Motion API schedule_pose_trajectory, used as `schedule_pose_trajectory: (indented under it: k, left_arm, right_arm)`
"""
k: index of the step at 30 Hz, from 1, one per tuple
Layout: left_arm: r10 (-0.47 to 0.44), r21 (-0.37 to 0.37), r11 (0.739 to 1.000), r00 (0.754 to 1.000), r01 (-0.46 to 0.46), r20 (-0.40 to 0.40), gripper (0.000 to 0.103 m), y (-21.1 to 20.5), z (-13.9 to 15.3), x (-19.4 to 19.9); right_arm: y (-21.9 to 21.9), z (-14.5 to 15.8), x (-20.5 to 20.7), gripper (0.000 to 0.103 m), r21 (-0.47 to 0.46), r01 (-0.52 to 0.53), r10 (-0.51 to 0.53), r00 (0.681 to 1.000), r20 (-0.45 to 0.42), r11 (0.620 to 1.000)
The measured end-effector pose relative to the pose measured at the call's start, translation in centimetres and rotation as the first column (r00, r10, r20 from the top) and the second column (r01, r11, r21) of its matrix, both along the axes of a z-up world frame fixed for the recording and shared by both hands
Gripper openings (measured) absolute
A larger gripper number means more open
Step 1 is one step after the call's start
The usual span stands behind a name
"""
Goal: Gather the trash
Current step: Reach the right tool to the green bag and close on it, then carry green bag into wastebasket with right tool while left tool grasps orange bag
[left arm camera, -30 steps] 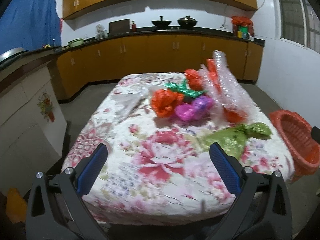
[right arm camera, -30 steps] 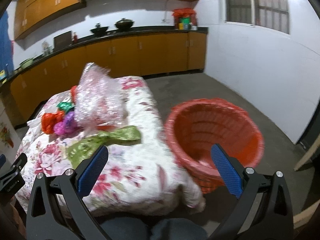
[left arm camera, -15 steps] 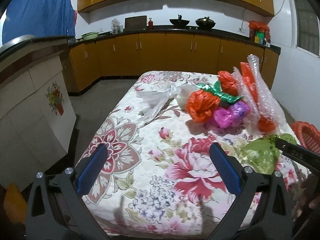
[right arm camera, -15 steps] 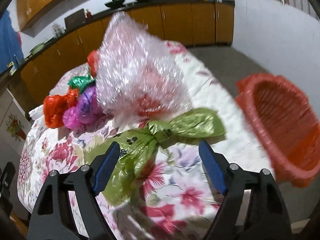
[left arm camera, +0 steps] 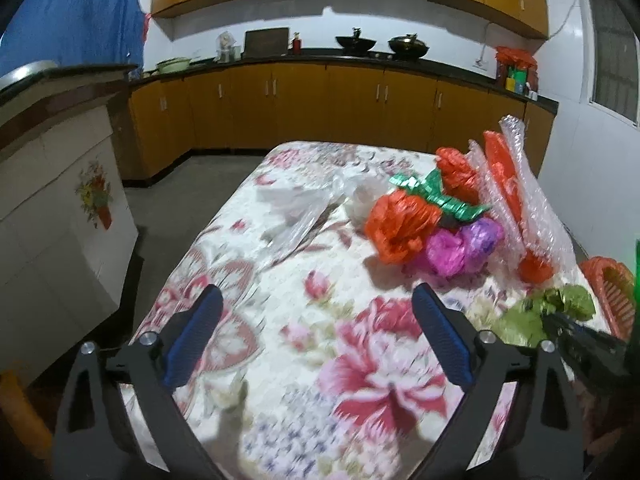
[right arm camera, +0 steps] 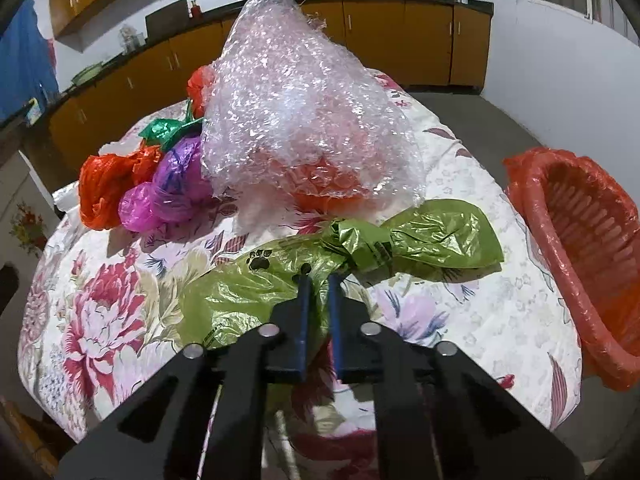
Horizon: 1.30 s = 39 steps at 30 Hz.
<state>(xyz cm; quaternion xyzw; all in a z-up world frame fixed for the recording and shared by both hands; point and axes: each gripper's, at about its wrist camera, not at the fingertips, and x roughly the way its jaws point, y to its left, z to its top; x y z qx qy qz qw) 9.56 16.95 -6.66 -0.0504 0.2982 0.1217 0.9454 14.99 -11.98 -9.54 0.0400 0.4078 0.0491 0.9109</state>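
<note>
Trash lies on a floral-cloth table (left arm camera: 320,360). A knotted green bag (right arm camera: 420,240) with paw prints lies near the right edge. My right gripper (right arm camera: 318,280) is shut on its left part, with plastic pinched between the pads. That gripper (left arm camera: 550,320) and the green bag (left arm camera: 532,316) also show at the right of the left wrist view. My left gripper (left arm camera: 316,294) hovers over bare cloth; its jaws are closing with nothing between them. Behind lie bubble wrap (right arm camera: 304,112), an orange bag (right arm camera: 108,188), purple and pink bags (right arm camera: 172,188) and green foil (right arm camera: 164,130).
A red basket (right arm camera: 580,240) lined with red plastic stands just off the table's right side. A clear plastic bag (left arm camera: 296,208) lies mid-table on the left. A white tiled counter (left arm camera: 60,200) flanks the left, and wooden cabinets (left arm camera: 300,112) line the far wall.
My right gripper swung from above the basket down to the green bag and shut on it. My left gripper shifted along the table, and its jaws narrowed a little.
</note>
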Motion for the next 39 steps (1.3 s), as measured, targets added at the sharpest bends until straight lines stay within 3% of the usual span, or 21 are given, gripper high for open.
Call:
schedule_pose_trajectory:
  k: [8,12,17,19,21,24,29,39]
  left_arm:
    - [-0.080,0.037,0.996,0.997,0.080,0.020,0.089,-1.3,1.3,6.1]
    - [-0.127,0.044,0.991,0.992,0.127,-0.007,0.089,-1.9,0.8,9.4]
    - [-0.185,0.009,0.982,0.978,0.187,-0.095,0.074,-2.1,-1.4,12.1]
    - [-0.202,-0.005,0.979,0.974,0.202,-0.103,0.064,-2.2,-1.9,12.2]
    - [-0.218,-0.016,0.976,0.970,0.218,-0.107,0.046,-2.2,-2.3,12.3]
    - [-0.239,-0.025,0.971,0.965,0.238,-0.106,0.032,-2.3,-2.6,12.4]
    - [-0.245,-0.019,0.970,0.966,0.244,-0.087,0.025,-2.2,-2.3,11.8]
    - [-0.231,0.010,0.973,0.973,0.231,-0.014,0.024,-2.4,1.1,8.3]
  right_arm:
    - [-2.0,2.0,-2.2,0.005,-0.029,-0.020,0.022,0.997,0.077,0.999]
    - [-2.4,2.3,-1.9,0.005,-0.027,-0.022,0.024,0.996,0.083,0.999]
    - [-2.7,2.1,-1.4,0.005,-0.014,-0.026,0.027,0.997,0.070,1.000]
    - [-2.9,2.0,-1.3,0.005,-0.009,-0.024,0.025,0.998,0.065,1.000]
    - [-3.0,2.0,-1.2,0.005,-0.006,-0.022,0.022,0.998,0.060,1.000]
    - [-3.1,2.0,-1.1,0.005,-0.003,-0.021,0.021,0.998,0.058,1.000]
    - [-3.2,2.3,-1.4,0.005,-0.002,-0.020,0.021,0.998,0.065,1.000]
    - [-4.1,5.1,-2.9,0.005,-0.008,-0.021,0.022,0.990,0.139,1.000]
